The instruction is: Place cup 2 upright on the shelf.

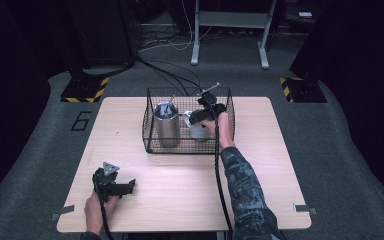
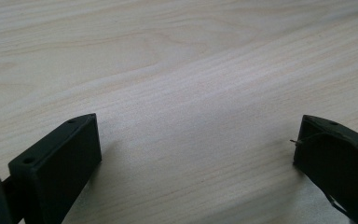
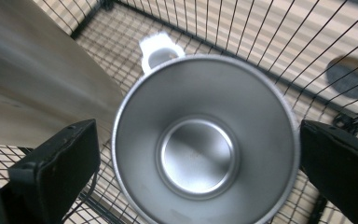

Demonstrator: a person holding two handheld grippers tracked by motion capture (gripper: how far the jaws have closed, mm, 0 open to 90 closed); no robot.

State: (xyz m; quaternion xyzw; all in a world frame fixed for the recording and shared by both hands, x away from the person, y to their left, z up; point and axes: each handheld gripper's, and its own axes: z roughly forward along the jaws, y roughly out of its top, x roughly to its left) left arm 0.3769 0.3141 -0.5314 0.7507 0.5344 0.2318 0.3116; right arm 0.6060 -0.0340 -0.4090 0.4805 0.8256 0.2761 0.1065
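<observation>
The steel cup (image 3: 205, 140) stands upright in the wire basket (image 1: 152, 145), mouth up. The right gripper (image 3: 198, 154) hovers above it, jaws spread to straddle the rim. The tall steel canister (image 1: 166, 124) crowds one side. The left gripper (image 1: 122, 187) rests spread on the table (image 2: 191, 70).

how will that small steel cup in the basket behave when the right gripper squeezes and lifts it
The small steel cup looks thin-walled and empty, so probably light. Its smooth, polished, flaring wall may slip between the right gripper jaws, which stand open either side of the rim. It seems rigid, unlikely to deform, but could knock the tall steel canister beside it in the wire basket.
</observation>
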